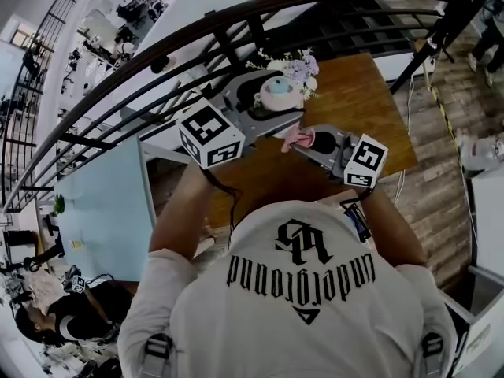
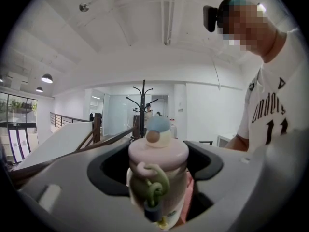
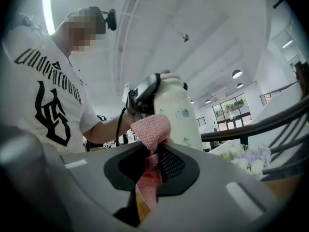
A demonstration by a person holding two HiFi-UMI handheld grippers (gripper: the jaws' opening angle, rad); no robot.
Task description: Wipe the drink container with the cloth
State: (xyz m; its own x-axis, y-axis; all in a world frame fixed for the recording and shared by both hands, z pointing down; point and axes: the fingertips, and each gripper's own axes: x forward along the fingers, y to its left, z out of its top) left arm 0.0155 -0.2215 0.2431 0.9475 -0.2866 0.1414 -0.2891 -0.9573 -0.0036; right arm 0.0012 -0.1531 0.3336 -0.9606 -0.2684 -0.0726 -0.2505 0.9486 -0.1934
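Pink mesh cloth (image 3: pixel 150 134) hangs pinched between the right tongs (image 3: pixel 154 168), which are closed on its middle. Its bunched upper end lies against the side of the cream drink container with the pale pink lid (image 3: pixel 178 112). The left tongs (image 2: pixel 157 167) are clamped round that container just under the lid, one pad on each side. A blue-and-cream knob tops the lid and a green looped strap hangs down the front. In the head view the container (image 1: pixel 276 93) is held in the air over the brown wooden worktop (image 1: pixel 366 105), lid towards the camera. The cloth (image 1: pixel 299 138) sits just beside it on the right. The two grippers are close together in front of the person's white printed T-shirt (image 1: pixel 299 290). A bunch of pale lilac and white flowers (image 1: pixel 301 68) stands on the worktop's far side, near a dark metal railing (image 1: pixel 157 53).
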